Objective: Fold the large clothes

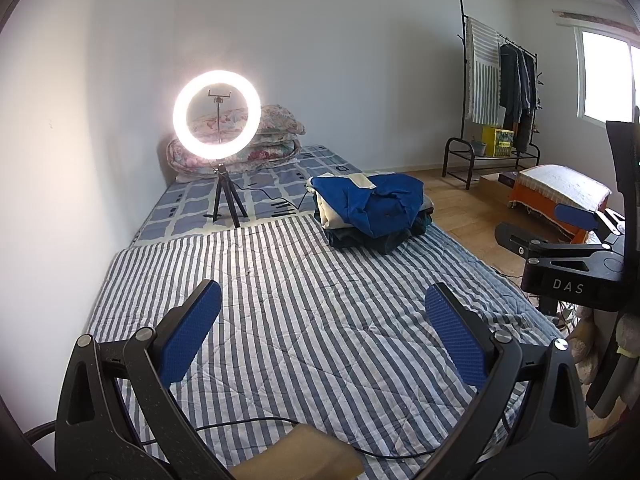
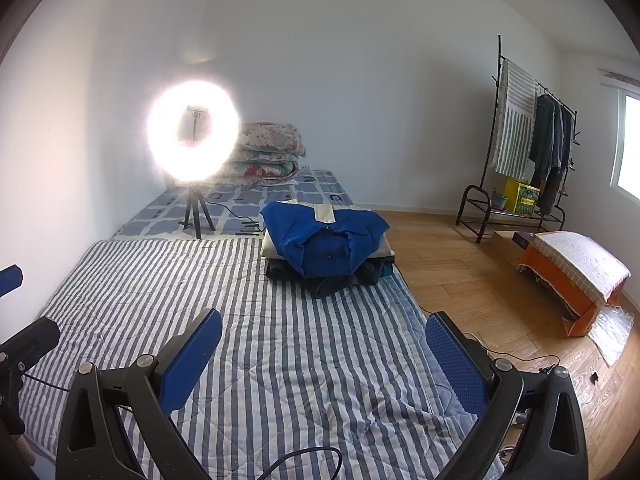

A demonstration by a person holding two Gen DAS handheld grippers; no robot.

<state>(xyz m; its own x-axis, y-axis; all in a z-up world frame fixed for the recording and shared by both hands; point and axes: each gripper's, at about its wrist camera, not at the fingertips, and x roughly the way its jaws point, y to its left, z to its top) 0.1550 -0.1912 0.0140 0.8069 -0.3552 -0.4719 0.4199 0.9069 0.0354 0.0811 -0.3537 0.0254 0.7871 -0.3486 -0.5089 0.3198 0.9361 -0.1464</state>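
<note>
Both the left gripper (image 1: 322, 332) and right gripper (image 2: 323, 354) had fingers spread wide, holding nothing. The pile of clothes (image 2: 326, 250) sat far past the fingers on the striped quilt (image 2: 256, 320), which left room in between, likely for folding.

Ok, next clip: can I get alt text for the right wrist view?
The right tool hangs open and empty over a blue-and-white striped quilt on a bed. Farther along it sits a pile of clothes topped by a blue garment. A glaring ring light stands beyond, with a clothes rack by the far wall.
</note>
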